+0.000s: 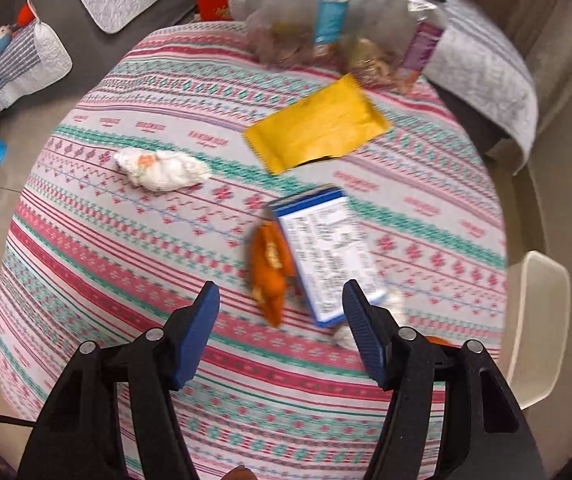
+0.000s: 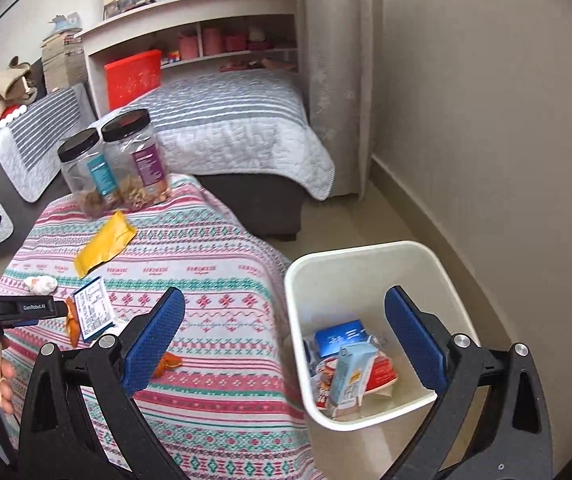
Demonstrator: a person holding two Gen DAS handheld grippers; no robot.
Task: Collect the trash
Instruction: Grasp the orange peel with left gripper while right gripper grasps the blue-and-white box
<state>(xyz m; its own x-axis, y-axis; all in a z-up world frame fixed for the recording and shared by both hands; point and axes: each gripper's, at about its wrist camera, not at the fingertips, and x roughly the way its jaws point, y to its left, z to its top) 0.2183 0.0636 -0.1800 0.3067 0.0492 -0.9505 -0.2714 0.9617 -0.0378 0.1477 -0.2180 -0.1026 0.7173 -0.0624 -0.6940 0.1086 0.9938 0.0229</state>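
- The left tongs (image 1: 282, 304) hang spread wide over the table (image 1: 86, 280), which wears a striped, patterned cloth; nothing sits between the blue pads (image 1: 202, 332).
- Just ahead of them, close to the right pad, lies a blue-and-white box (image 1: 326, 256), printed face up.
- An orange peel (image 1: 270, 272) touches the box's left edge, right in front of the gap.
- A white scrap (image 1: 390, 304) peeks out past the right pad, beside the box's near end.
- Farther ahead lies a yellow packet (image 1: 318, 128), flat on the cloth.
- Ahead and to the left rests a crumpled tissue (image 1: 162, 168), well apart from the box.
- At the far edge stand two clear jars (image 1: 326, 36), blurred in this view.
- The right tongs (image 2: 286, 336) are also spread wide and hold nothing.
- Between their pads and below sits a white bin (image 2: 366, 272) on the floor, right beside the table.
- Inside the bin lie a pale blue carton (image 2: 350, 376), a darker blue box (image 2: 340, 336) and a red-and-white wrapper (image 2: 382, 372).
- Just by the right tongs' left pad, a small orange scrap (image 2: 168, 362) lies on the cloth.
- The jars' black lids (image 2: 102, 132) show far ahead to the left.
- A bed (image 2: 238, 120) stands behind the table.
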